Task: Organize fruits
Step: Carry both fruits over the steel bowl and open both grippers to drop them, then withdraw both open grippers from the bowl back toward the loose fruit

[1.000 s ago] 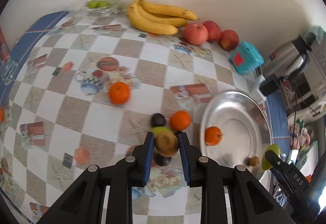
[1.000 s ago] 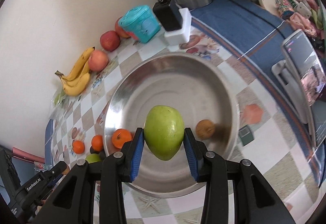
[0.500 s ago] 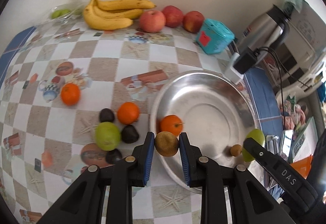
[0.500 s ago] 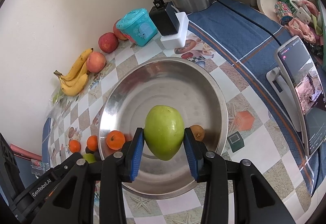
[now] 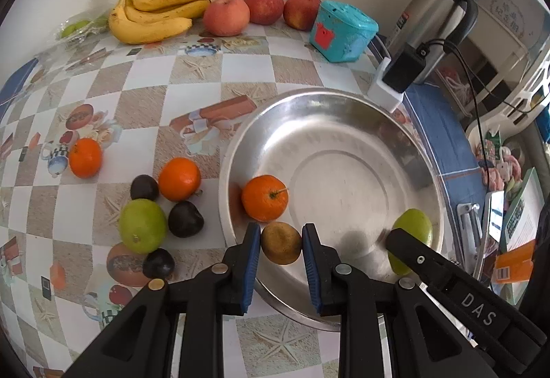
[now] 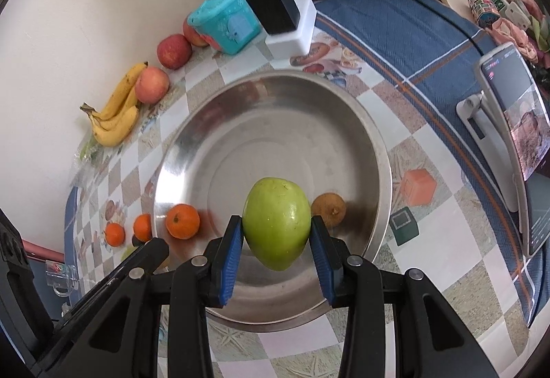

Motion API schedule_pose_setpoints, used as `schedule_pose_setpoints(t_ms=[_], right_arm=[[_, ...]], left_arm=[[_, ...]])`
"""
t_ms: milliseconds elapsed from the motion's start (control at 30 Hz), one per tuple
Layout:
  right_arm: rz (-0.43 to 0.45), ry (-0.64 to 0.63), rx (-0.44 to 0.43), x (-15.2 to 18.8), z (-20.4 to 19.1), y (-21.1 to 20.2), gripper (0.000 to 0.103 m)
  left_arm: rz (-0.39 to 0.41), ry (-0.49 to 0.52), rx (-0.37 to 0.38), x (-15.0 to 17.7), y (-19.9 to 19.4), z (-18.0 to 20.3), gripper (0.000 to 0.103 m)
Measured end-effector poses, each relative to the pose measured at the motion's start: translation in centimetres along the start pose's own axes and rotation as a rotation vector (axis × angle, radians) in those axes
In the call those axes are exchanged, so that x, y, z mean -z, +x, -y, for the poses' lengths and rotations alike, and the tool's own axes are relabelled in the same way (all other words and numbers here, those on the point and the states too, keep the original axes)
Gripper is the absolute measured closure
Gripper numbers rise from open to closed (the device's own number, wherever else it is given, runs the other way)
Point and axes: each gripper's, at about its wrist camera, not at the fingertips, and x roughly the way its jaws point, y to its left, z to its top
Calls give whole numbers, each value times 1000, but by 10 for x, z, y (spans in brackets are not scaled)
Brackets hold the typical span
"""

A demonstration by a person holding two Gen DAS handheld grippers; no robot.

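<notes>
My left gripper [image 5: 280, 233] is shut on a brown round fruit [image 5: 280, 245] and hangs over the near rim of the steel bowl [image 5: 343, 151]. One orange [image 5: 264, 197] lies in the bowl just beyond it. My right gripper [image 6: 276, 230] is shut on a green fruit [image 6: 276, 223] above the bowl [image 6: 275, 123], where an orange [image 6: 183, 220] and a small brown fruit [image 6: 328, 207] rest. Left of the bowl, two oranges [image 5: 179, 178], a green fruit [image 5: 142, 225] and three dark plums [image 5: 185, 218] sit on the checked tablecloth.
Bananas [image 5: 161, 13] and three apples [image 5: 225, 17] line the back wall beside a teal box [image 5: 342, 30]. A charger block [image 5: 398, 72] with its cable and a steel kettle [image 5: 436, 13] stand behind the bowl. A phone on a stand [image 6: 519, 123] is at the right.
My left gripper has carried the brown fruit rightwards from above the loose fruit cluster to the bowl's near rim. The right gripper still holds the green fruit over the bowl, almost unmoved.
</notes>
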Motion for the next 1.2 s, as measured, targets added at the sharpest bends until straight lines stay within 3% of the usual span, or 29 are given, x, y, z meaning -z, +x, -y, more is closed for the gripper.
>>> schedule_pose_setpoints(t_ms=[467, 600, 833, 1000, 1200], right_arm=[[-36, -15, 26, 5, -2, 8, 62], [-33, -22, 25, 5, -5, 8, 62], [-15, -26, 19, 3, -6, 2, 62], [-6, -26, 21, 3, -6, 0, 62], [-8, -37, 24, 4, -9, -1, 61]], left_arm=[[-15, 3, -14, 2, 3, 1, 75], [-9, 1, -13, 1, 1, 0, 57], [1, -6, -27, -1, -4, -2, 53], [1, -39, -60, -3, -7, -12, 48], [17, -122, -159, -6, -15, -34, 48]])
